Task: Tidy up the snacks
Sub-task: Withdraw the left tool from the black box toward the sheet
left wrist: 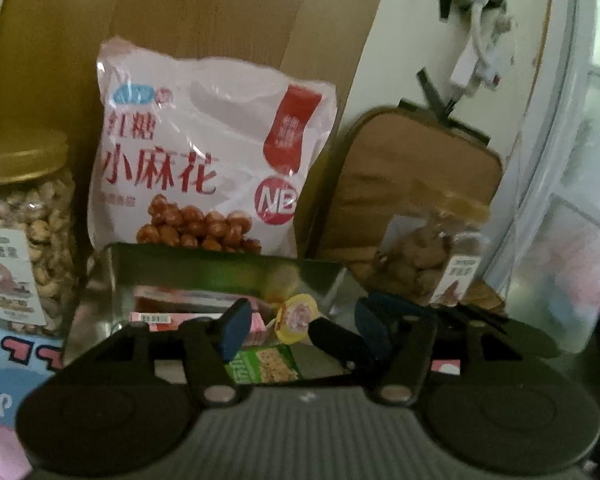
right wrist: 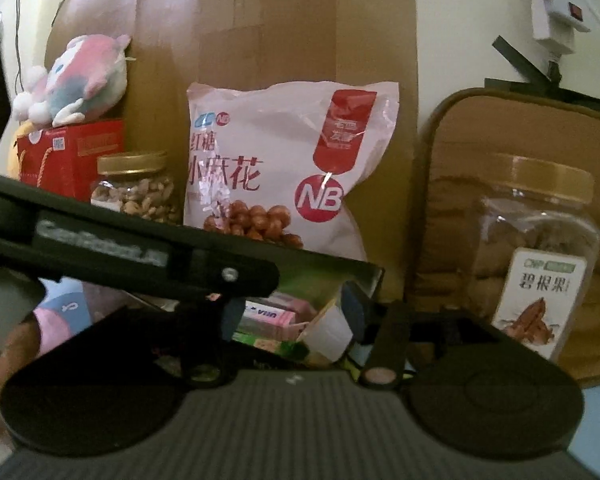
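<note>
Both grippers hang over the metal tray [left wrist: 220, 268], left gripper [left wrist: 278, 330] jaws apart w/ a small jelly cup [left wrist: 296, 314] loose between them, right gripper [right wrist: 296, 320] jaws apart around a white cup [right wrist: 328, 334], pads not pressing, snack bag [left wrist: 204, 152] upright just beyond tray.

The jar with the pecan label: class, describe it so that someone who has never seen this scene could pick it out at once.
Start at the big pink snack bag leaning on the cardboard sheet. To its right a tan padded case leans on the wall; the pecan jar stands in front of it. Unlike the gold-lidded nut jar left of the bag, its lid is plain tan and its label shows brown pecans.
</note>
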Available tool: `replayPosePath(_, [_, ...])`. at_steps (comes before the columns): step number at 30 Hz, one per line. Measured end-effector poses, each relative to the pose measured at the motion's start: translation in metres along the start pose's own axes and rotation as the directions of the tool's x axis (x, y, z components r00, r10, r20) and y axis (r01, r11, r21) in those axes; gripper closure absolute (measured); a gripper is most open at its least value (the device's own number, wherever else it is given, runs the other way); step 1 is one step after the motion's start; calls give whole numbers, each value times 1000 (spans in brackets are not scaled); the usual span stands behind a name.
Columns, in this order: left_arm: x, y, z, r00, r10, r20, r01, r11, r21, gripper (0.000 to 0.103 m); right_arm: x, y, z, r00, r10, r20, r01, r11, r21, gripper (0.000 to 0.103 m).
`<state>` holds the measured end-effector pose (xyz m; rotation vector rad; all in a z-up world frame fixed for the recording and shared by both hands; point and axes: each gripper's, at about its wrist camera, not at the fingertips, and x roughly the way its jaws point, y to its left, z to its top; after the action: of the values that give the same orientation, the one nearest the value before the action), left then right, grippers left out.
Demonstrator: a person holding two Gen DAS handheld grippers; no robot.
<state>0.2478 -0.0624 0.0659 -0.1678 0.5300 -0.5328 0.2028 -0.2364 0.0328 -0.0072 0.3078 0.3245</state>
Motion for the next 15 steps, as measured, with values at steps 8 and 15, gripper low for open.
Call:
replayPosePath(8, [-75,1,-17,996,-51,72,52,999,-7,41,-20,7,7,998,39,40,-40,999,21,47])
replayPosePath(15, [-141,18,-58,996,-38,86,40,999,-17,32,-66,20,-6,990,139,37,-141,988,57,47])
